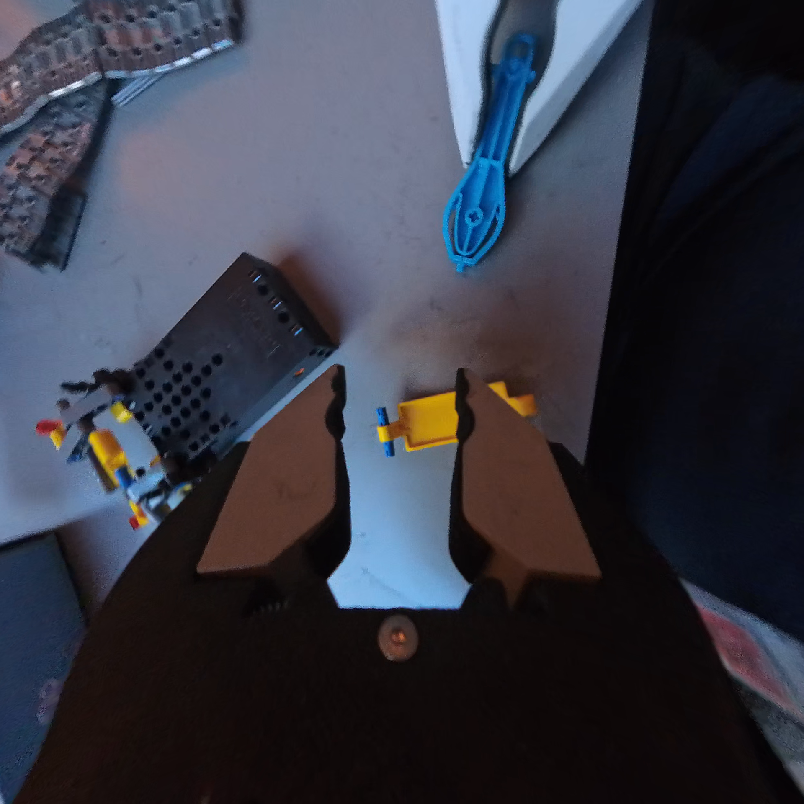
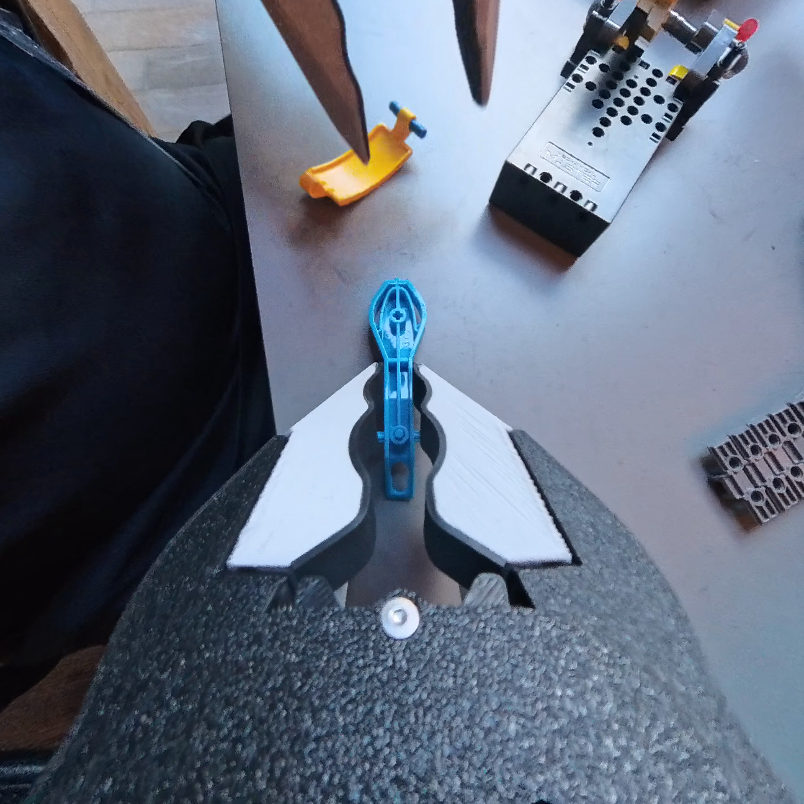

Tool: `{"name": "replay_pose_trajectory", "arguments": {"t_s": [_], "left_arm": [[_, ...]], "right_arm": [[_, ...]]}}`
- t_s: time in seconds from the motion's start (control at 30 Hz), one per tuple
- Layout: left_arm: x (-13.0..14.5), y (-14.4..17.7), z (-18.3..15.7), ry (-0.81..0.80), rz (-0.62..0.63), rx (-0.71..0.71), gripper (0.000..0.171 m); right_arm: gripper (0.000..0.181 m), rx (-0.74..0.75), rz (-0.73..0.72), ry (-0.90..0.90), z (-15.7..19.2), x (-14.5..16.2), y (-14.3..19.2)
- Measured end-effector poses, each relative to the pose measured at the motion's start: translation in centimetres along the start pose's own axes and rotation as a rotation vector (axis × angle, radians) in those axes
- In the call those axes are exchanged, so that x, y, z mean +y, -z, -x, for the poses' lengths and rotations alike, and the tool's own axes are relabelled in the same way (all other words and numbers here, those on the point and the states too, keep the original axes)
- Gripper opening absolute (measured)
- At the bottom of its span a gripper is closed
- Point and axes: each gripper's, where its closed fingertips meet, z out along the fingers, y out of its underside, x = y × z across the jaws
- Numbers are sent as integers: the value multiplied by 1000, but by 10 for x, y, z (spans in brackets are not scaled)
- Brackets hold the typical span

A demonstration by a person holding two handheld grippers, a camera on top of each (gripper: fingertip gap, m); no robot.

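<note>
Embossed lettering marks the black perforated block beyond both grippers.

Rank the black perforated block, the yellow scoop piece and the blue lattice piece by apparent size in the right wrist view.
1. Black perforated block, clearly largest.
2 and 3. Blue lattice piece and yellow scoop piece look alike; the blue one sits nearer the camera, between the right claw's fingers, so they stay unranked.

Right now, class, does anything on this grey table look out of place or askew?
Nothing looks spilled or broken. The black perforated block lies at an angle to the table edge, and the yellow curved piece lies loose near that edge, under one finger of the left hand-held gripper.
</note>
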Motion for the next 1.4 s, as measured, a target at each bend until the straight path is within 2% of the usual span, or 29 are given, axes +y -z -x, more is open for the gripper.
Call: {"name": "replay_pose_trajectory", "arguments": {"t_s": [0.13, 0.2, 0.3, 0.4, 0.47, 0.53, 0.67, 0.8, 0.9, 1.1, 1.27, 1.4], "left_arm": [[4, 25, 8, 149, -69, -150, 48], [4, 27, -5, 170, -103, -162, 41], [8, 15, -29, 64, -109, -168, 17], [20, 6, -31, -1, -63, -213, 0], [22, 8, -32, 0, -67, -186, 1], [27, 12, -29, 31, -70, -176, 12], [31, 16, -29, 119, -105, -104, 22], [23, 18, -24, 259, -170, -45, 30], [25, 11, -12, 379, -144, -33, 46], [23, 1, -16, 416, -138, 11, 44], [15, 0, -24, 368, -153, 37, 23], [13, -2, -23, 374, -163, 46, 21]], "right_arm": [[10, 21, 5, -22, -1, -3, -3], [10, 16, 5, -20, 0, -5, -6], [10, 8, 4, -15, 2, -8, -8], [10, 3, 5, -20, 3, -9, -9], [10, 5, 8, -36, 3, -10, -11], [10, 10, 12, -75, 2, -13, -14], [10, 14, 15, -142, 4, -19, -20], [10, 25, 13, -205, 5, -21, -22], [10, 38, -8, -237, 5, -25, -21], [10, 47, -53, -276, 10, -33, -21], [10, 45, -54, -302, 15, -30, -26], [10, 77, -51, -350, 9, -25, -24]]}}
